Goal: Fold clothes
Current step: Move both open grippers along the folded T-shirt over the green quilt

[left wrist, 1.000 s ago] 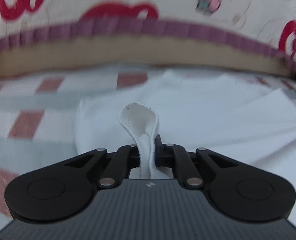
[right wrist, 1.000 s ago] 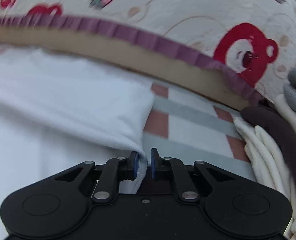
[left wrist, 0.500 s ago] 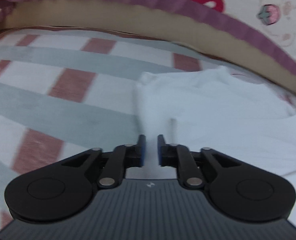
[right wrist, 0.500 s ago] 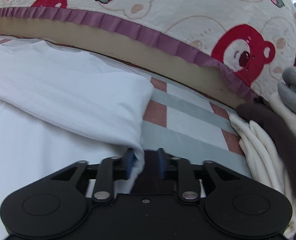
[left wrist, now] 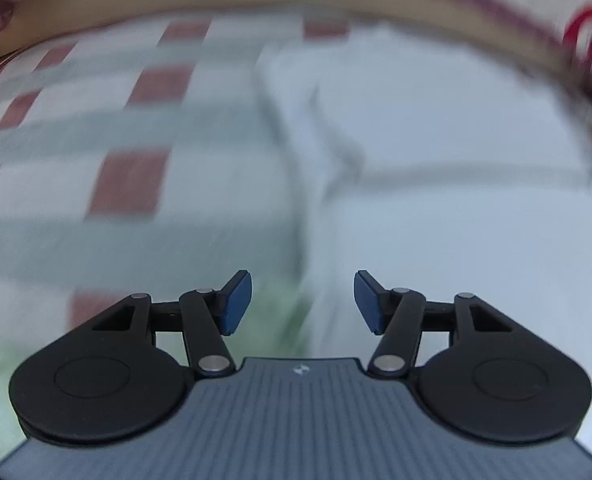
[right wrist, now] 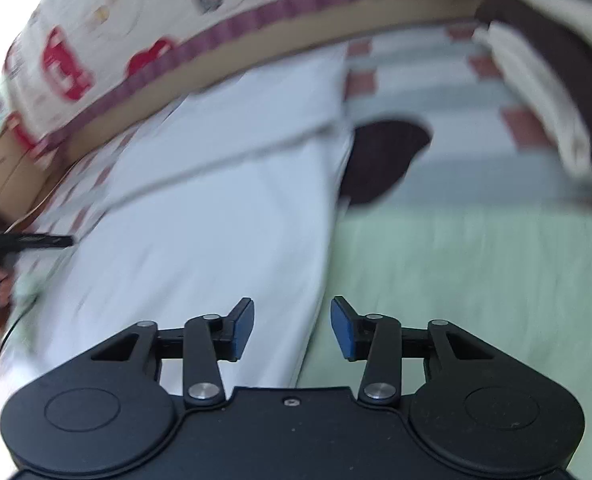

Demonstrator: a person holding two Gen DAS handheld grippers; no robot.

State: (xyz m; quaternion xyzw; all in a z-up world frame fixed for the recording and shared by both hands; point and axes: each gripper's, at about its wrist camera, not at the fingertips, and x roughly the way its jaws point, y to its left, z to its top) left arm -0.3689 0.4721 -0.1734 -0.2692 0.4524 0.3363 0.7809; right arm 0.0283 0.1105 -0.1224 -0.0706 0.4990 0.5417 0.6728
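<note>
Left claw [left wrist: 303,302]: we found its jaws opening, blue pads apart, nothing pinched, hung above the left edge of the white garment [left wrist: 435,152]. Right claw [right wrist: 292,328]: jaws likewise opening and empty, over the garment's right edge [right wrist: 200,216]. We noted the garment lying flat on the checked bedsheet [left wrist: 108,140], towards the far edge by the bear-print quilt [right wrist: 108,28]; folded clothes [right wrist: 535,92] were piled at the right.

My white garment [left wrist: 435,152] lies flat on the checked bed, its far part folded over, edges creased.
</note>
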